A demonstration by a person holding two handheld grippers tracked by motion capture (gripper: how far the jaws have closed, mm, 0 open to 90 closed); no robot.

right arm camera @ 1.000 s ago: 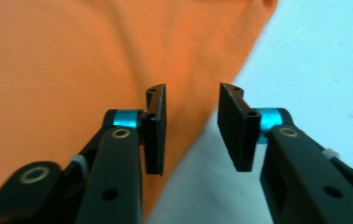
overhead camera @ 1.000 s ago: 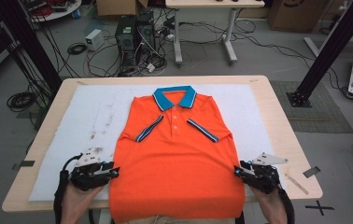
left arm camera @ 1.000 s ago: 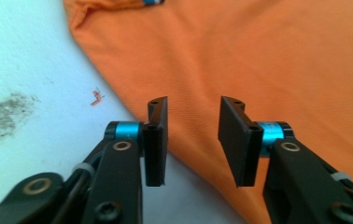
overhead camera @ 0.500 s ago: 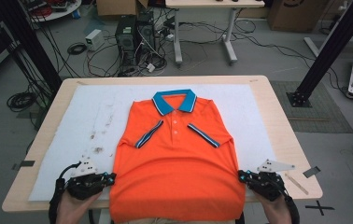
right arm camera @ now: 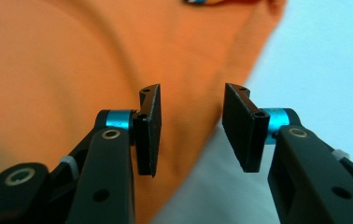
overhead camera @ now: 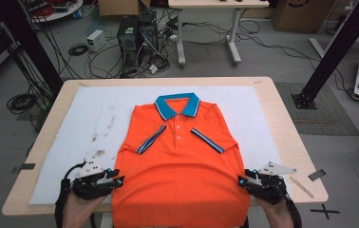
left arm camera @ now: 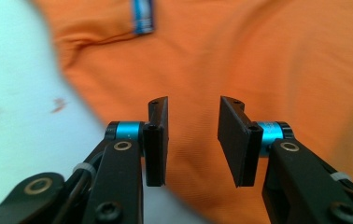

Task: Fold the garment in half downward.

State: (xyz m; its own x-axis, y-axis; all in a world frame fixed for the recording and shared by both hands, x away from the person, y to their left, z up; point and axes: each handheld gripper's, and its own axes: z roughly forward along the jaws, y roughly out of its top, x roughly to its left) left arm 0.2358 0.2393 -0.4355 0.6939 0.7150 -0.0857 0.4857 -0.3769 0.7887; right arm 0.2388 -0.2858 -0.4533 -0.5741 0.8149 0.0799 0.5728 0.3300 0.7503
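Evidently between grips, the left gripper [overhead camera: 116,182] and right gripper [overhead camera: 242,181], jaws just reopened partway and holding nothing, flank the orange polo shirt [overhead camera: 180,161] spread flat on the white-covered surface [overhead camera: 73,128]; next, pinching its side edges.

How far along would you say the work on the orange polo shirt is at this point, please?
Done: the orange polo shirt lies flat, sleeves tucked in, on the white mat. In hand: the left gripper and right gripper sit at its lower side edges; both have just been opening, gripping nothing. Left: no fold across its length yet.
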